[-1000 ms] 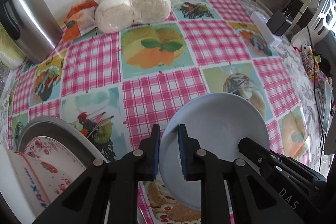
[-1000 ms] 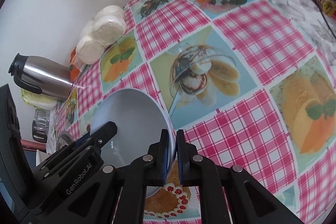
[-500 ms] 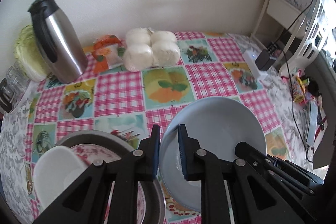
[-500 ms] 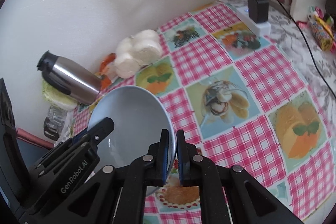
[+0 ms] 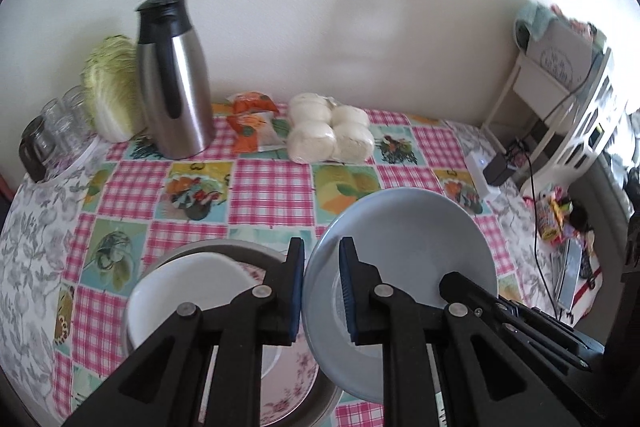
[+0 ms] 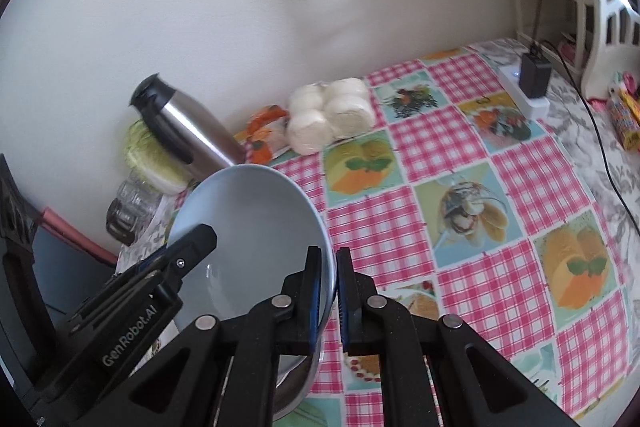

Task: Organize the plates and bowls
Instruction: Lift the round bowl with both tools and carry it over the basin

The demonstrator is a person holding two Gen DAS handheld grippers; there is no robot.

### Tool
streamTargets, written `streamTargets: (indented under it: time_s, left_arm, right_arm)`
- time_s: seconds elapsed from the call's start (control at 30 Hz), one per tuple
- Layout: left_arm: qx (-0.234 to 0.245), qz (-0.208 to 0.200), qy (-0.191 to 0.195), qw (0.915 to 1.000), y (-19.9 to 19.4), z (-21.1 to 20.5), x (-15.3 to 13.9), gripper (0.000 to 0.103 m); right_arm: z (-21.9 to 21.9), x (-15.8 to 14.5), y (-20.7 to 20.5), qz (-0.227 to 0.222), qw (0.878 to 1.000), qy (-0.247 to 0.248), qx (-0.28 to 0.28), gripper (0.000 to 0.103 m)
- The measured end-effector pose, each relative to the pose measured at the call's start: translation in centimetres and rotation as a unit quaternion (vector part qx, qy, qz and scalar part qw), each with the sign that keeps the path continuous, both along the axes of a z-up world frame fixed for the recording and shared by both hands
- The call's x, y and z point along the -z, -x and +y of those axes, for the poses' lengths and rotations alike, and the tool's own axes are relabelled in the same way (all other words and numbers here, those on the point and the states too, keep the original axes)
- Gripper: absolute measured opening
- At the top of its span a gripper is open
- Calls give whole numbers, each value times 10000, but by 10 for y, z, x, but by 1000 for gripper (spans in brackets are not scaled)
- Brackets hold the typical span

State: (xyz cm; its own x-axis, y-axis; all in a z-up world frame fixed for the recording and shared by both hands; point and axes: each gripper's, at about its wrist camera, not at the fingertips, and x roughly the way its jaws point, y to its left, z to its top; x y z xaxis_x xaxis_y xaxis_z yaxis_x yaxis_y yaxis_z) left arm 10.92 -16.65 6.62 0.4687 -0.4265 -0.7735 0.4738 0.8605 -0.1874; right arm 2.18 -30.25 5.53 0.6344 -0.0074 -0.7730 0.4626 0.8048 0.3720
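Lifted since a second ago, the pale blue bowl (image 5: pixel 404 259) is now carried well above the checked tablecloth (image 5: pixel 264 191), and more of the wall and the steel thermos jug (image 5: pixel 174 75) has come into view. The bowl is pinched at opposite rims, probably so that it stays level while it is taken toward the white bowl (image 5: pixel 192 291) on the metal tray (image 5: pixel 320 411). The left gripper (image 5: pixel 320 287) and the right gripper (image 6: pixel 329 291) are both clamped on its rim and angled steeply downward.

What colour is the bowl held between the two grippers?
Pale blue-grey, plain, no pattern. The bowl shows best in the left wrist view.
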Motion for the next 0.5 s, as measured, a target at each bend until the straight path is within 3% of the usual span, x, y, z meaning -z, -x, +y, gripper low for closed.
streamTargets:
  time_s: [0.5]
  left_arm:
    - [-693,27,583,9959,0,89,-8,18]
  right_arm:
    - [71,-17,-20,-93,9977,305,-597,9]
